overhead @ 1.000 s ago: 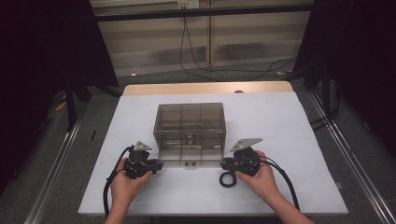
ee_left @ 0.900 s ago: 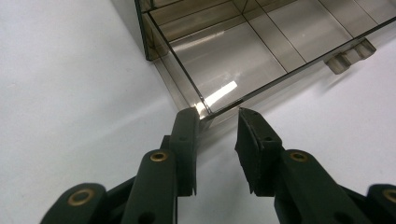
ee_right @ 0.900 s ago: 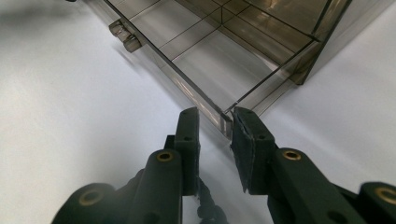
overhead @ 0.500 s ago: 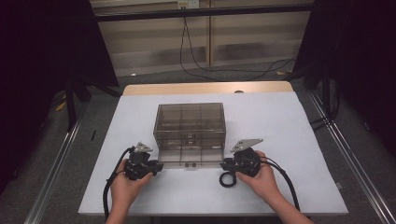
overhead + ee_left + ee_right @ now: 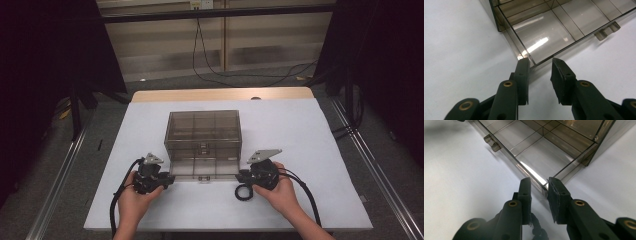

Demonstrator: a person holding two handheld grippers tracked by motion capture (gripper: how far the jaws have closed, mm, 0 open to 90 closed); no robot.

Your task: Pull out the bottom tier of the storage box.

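Smoked clear plastic compartment box (image 5: 203,144) at mid-table, its lid folded down flat toward the person – judged light, rigid, slick and crack-prone, best taken at the lid's two near corners, where left gripper (image 5: 539,62) and right gripper (image 5: 539,182) stand parted, gripping nothing

Both forearms in from bottom edge of high view, angled inward, low over table. Left hand (image 5: 134,197) wraps left gripper (image 5: 167,179), jaws pointing right, slightly parted, gap between pads. Right hand (image 5: 280,189) wraps right gripper (image 5: 239,176), jaws pointing left, narrow gap. Cable trailing back along each forearm.
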